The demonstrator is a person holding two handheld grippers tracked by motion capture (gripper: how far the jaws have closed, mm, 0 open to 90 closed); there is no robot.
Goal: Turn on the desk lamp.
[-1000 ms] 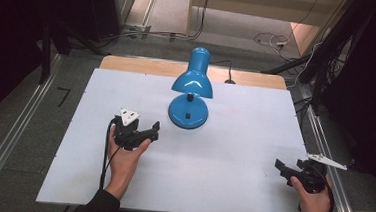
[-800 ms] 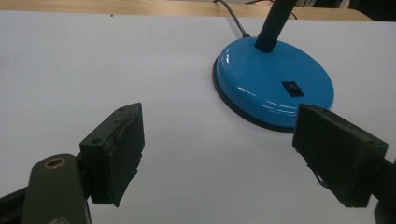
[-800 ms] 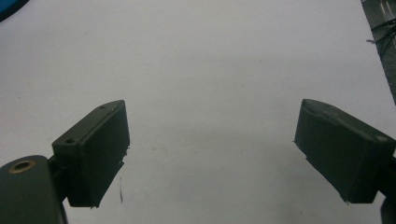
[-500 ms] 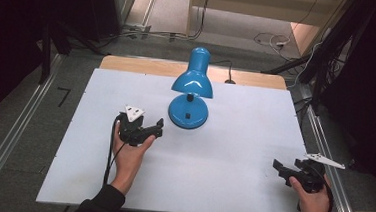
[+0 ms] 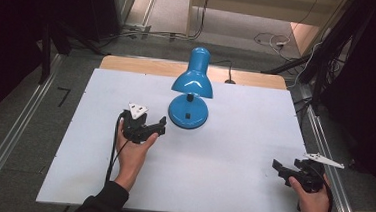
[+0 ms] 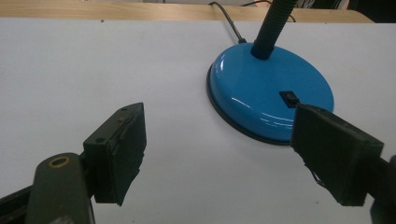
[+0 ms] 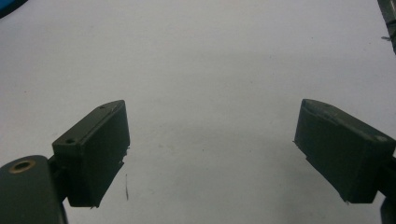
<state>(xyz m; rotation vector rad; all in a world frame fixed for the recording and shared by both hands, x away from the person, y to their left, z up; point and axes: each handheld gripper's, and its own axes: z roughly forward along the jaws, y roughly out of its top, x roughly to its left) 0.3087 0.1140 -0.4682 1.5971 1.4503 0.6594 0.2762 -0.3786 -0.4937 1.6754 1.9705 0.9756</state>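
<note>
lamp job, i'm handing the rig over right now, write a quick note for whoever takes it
Left gripper: jaws open, empty, close to the lamp base on its left side, not touching it.
Right gripper: jaws open, empty, near the table's front right corner, far from the lamp.
Lamp: blue, upright at the table's middle back, shade tipped down over the base, small black switch on the base facing the left gripper.
Done: nothing gripped or pressed yet.
Left: probably reach the switch or base with the left gripper.

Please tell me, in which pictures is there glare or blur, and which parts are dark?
High view: the floor around the white table is very dark, and the lamp shade carries a bright highlight. Left gripper view: glossy reflections streak the lamp base; the near left gripper looks soft. Right gripper view: the right gripper jaws are dim and slightly blurred against even white.
</note>
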